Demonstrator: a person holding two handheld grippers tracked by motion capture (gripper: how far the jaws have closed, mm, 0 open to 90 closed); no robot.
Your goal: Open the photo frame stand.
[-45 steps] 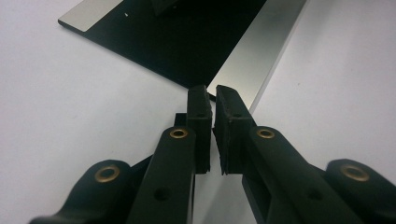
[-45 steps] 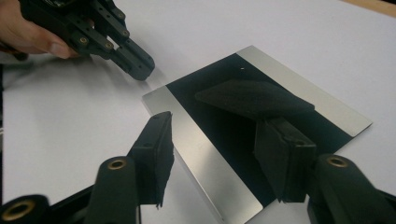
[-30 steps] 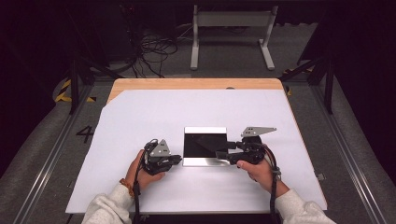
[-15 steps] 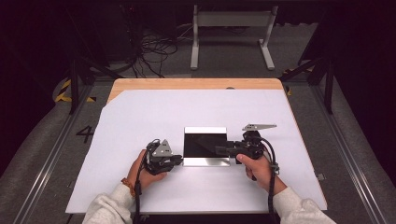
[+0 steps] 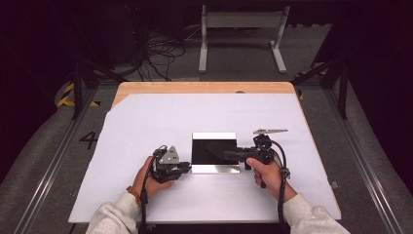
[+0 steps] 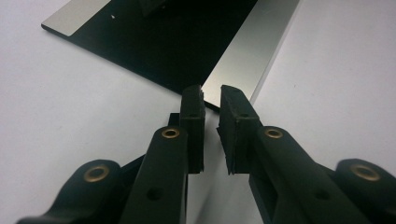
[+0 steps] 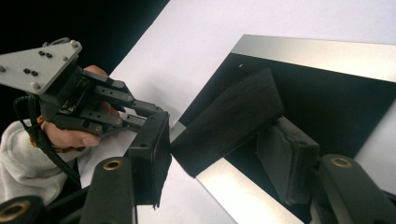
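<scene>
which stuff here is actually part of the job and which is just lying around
In the job:
- flat dark panel with silver edges, on the white sheet
- left gripper, jaws nearly shut at the panel's near left corner
- right gripper, jaws apart over the panel's right side

Just lying about:
- white sheet over the wooden table
- cables on the floor behind
- metal stand

The plate (image 5: 215,152) looks like a glossy black mirror with brushed silvery metal strips along its near and far edges. It lies on a smooth, matt white paper sheet (image 5: 146,122) over a pale wooden worktop (image 5: 204,87). The left gripper (image 6: 211,100) has matt black plastic jaws with rough rubbery pads and brass-coloured rivets. Its top plate is dull grey metal. The sleeves (image 5: 114,219) are soft pale cloth.
</scene>
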